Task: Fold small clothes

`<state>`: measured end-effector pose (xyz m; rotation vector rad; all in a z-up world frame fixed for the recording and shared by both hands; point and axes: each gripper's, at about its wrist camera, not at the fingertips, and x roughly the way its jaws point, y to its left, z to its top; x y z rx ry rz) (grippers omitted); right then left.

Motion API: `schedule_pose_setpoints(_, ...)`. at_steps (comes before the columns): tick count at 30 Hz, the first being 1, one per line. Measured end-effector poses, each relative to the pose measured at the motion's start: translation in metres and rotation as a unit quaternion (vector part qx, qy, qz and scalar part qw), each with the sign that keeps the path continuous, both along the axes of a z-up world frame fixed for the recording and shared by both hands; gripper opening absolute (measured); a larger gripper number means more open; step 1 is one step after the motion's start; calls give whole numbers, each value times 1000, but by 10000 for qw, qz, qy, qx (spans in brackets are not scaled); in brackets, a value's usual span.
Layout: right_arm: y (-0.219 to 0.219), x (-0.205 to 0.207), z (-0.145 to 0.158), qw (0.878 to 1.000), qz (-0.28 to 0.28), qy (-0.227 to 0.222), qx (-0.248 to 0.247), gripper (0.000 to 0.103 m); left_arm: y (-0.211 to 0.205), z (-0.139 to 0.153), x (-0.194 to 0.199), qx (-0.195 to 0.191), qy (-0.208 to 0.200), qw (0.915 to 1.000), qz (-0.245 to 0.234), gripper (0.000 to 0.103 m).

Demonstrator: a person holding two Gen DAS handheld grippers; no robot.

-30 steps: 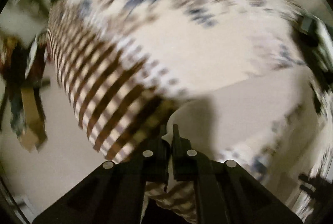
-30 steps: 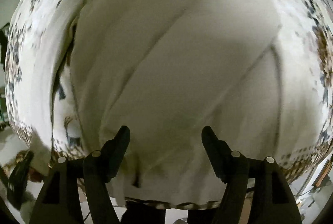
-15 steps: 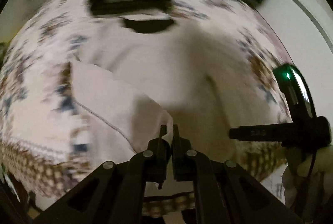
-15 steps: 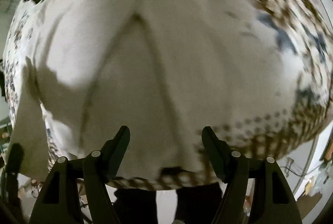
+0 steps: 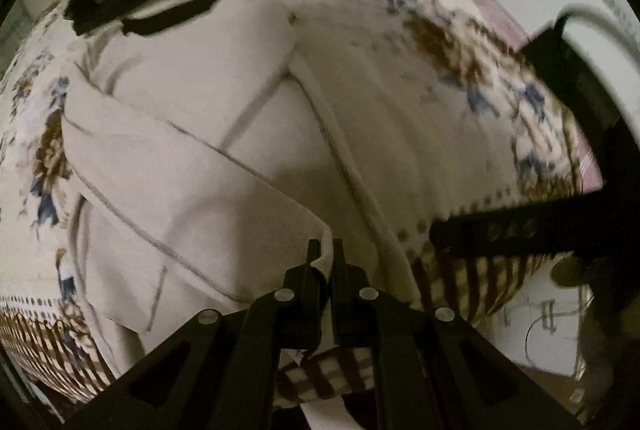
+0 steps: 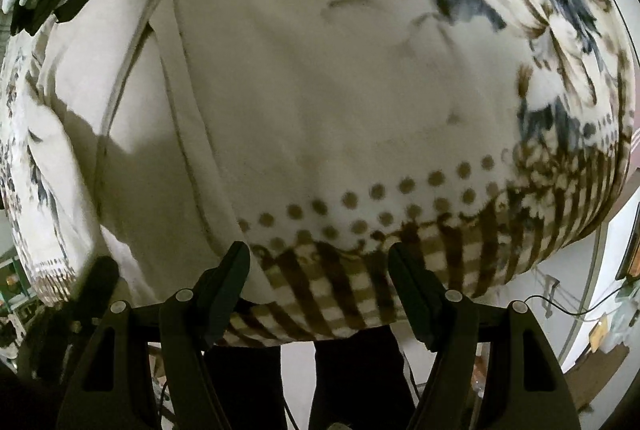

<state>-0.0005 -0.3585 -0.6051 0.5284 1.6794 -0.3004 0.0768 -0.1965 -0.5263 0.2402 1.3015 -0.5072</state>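
Cream cotton, pinched at a corner by the clenched left gripper (image 5: 326,250), looks light and limp; hems or corners are probably the best places to hold it. Beyond, the pale seamed garment (image 5: 192,134) lies spread, partly folded, on a floral, brown-checked blanket (image 6: 400,78). The right gripper (image 6: 320,262) hangs released, empty, over the blanket's edge.

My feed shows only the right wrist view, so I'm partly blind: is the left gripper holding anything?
Observer: Yes, the left gripper is shut on a corner of the cream garment.
Operator: Does my right gripper show there?
Observer: Yes, the right gripper's black body sits at that view's right edge, over the patterned blanket.
Operator: Anything beyond the garment?
Observer: A dark folded item lies at the blanket's far side.
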Motion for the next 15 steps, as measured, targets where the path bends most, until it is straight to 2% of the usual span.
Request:
schedule_pose_setpoints(2,4,4,0,9999,-11,-18,116,73,2,-5,2,169,144,9997,133,7)
schedule_pose_setpoints(4,-1,8,6,9996,-10,-105,275,73,16,2,6,95,109,9990,429,9)
schedule_pose_setpoints(6,-6,10,12,9980,-39,-340,537,73,39,12,13,101,18,9971,748,33)
schedule_pose_setpoints(7,-4,17,16,9968,-50,-443,665,73,50,15,16,88,13,9961,876,70)
schedule_pose_setpoints(8,-3,21,20,9950,-71,-550,828,73,72,21,20,90,-33,9932,1157,98)
schedule_pose_setpoints(10,5,35,26,9898,-86,-746,1211,73,106,25,24,206,-159,9874,1563,100)
schedule_pose_setpoints(12,18,48,23,9844,-43,-816,1559,73,152,21,29,565,-194,9772,2040,100)
schedule_pose_setpoints(15,44,65,1,9805,248,-722,1811,73,209,0,34,965,31,9616,2568,100)
